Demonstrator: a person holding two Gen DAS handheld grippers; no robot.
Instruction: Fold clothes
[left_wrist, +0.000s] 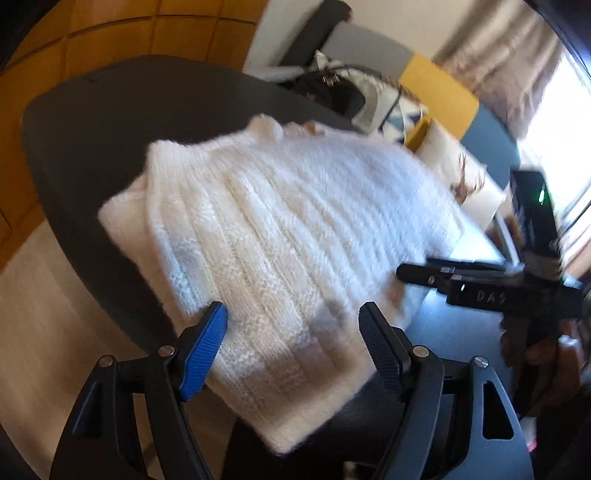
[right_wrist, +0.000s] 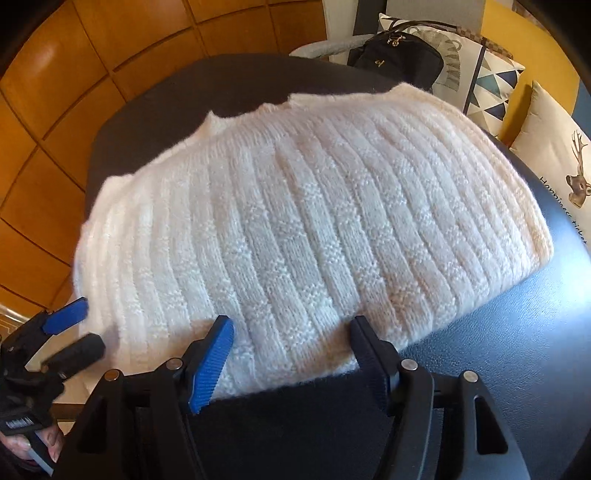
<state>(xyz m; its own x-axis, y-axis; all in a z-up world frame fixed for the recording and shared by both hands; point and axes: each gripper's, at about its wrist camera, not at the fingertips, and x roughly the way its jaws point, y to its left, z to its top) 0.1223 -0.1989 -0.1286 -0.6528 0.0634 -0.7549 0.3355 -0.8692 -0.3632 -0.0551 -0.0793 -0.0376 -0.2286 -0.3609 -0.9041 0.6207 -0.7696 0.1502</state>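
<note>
The white ribbed knit sweater (right_wrist: 295, 221) lies on the dark round counter (right_wrist: 498, 332), filling the centre of both frames as a compact, squared bundle with a doubled edge at the right of the right-wrist view. I judge it already folded at least once; whether another fold remains I can't settle. My right hand-held gripper (right_wrist: 291, 343) hangs with jaws spread at the sweater's near edge, lower centre, holding nothing. My left hand-held gripper (left_wrist: 293, 325) is likewise spread and empty over the near corner. Any further fold would call for pinching that near hem squarely with both. Patterned cushions (right_wrist: 491, 74) sit upper right.
</note>
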